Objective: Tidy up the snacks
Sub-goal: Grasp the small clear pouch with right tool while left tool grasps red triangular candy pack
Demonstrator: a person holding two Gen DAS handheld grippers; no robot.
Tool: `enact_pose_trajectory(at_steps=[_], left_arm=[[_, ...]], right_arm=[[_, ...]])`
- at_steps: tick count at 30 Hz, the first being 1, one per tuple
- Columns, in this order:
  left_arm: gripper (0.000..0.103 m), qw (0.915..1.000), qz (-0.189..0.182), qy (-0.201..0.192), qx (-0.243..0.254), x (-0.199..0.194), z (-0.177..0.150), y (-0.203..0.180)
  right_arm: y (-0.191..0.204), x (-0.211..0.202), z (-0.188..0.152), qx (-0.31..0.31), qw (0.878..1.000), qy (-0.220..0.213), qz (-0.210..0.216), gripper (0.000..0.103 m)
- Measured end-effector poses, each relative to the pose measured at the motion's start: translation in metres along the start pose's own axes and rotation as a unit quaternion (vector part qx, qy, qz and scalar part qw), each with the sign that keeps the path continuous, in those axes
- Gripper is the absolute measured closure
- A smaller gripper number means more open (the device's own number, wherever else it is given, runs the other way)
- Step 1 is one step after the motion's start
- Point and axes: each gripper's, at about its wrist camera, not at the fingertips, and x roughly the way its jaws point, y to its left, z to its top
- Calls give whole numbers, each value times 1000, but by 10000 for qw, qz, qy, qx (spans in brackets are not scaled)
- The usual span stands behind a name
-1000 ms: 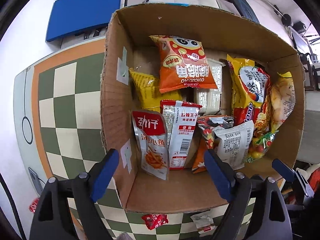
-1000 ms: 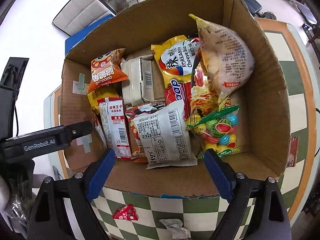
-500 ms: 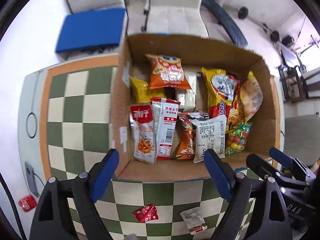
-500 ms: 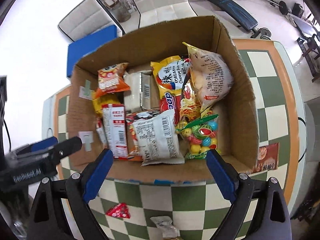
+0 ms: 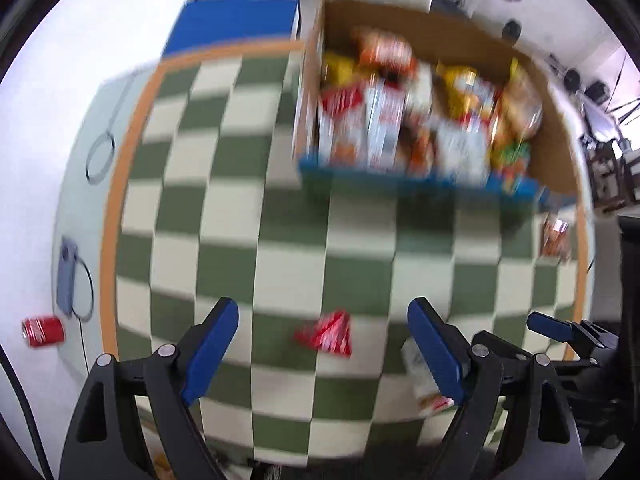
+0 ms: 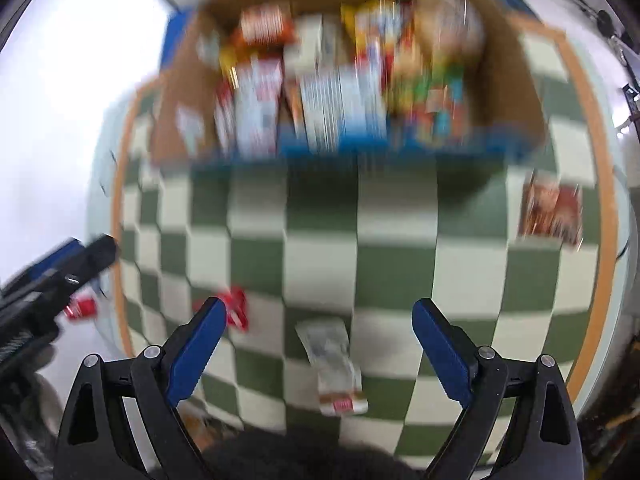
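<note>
Two tongs released, clear packet lengthwise toward snack box

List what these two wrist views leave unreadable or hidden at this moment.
- Snack bags in the cardboard box: motion blur in both views smears prints and outlines, so no count or labels.
- Clear packet: the left gripper finger covers part of it in the left view; its label is blurred in the right.
- Brown packet: print blurred in both views.
- Table's near edge: cut off by both frames.
- Red packet: blurred, no text readable.
</note>
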Motion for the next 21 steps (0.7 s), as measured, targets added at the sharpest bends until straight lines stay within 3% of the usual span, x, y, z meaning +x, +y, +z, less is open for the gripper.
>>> enact_pose_trajectory(at_steps=[4,9,16,21], left_arm=[[16,9990,191,409,-32,35,-32,11],[16,9968,281,708,-224,59,-58,31],[16,9955,344,797,-389,71,-69,45],[16,9954,224,838,-406,80,-65,45]], right_arm=[[-7,58,-33,82,9981,577,-182,7],[-2,108,-63,-45,9936,1003,-516,7],[17,145,-81,-618,9852,1171,-1088,7],[28,146,-93,-1051,9787,882,-1528,15]])
